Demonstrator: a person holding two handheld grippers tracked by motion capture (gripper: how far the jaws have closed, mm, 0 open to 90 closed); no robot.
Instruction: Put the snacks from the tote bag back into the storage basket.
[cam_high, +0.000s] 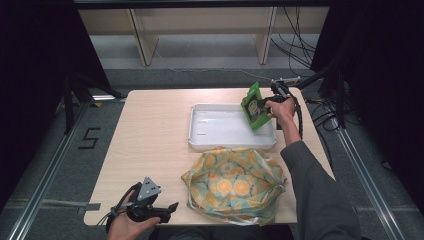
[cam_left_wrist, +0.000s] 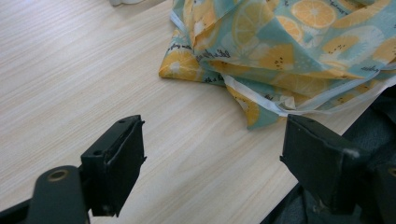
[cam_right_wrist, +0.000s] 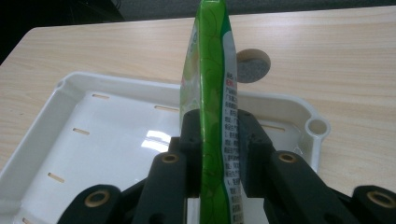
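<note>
- My right gripper has its fingers clamped on a green pouch, gripping it edge-on by its lower end so the pouch stands upright between them.
- From the high view, the pouch hangs over the tray's 3 o'clock end, tilted, its lower edge close to the tray floor; I cannot tell whether it touches.
- The white tray sits at the tabletop's centre toward 1 o'clock, its floor bare in the right gripper view.
- At 6 o'clock from the tray lies a cloth bag printed with orange slices, slumped and apparently open at the top.
- My left gripper waits at the tabletop's 7 o'clock edge, fingers spread wide and holding nothing, the bag just ahead of them in the left gripper view.
- My reading: this is the placing step, with the pouch going into the tray.
- The next move, as I judge it, calls for lowering the pouch until it rests on the tray floor, then parting the right fingers; being thin and held on edge, it will likely tip flat once freed, so a low release well inside the rim seems wise.
</note>
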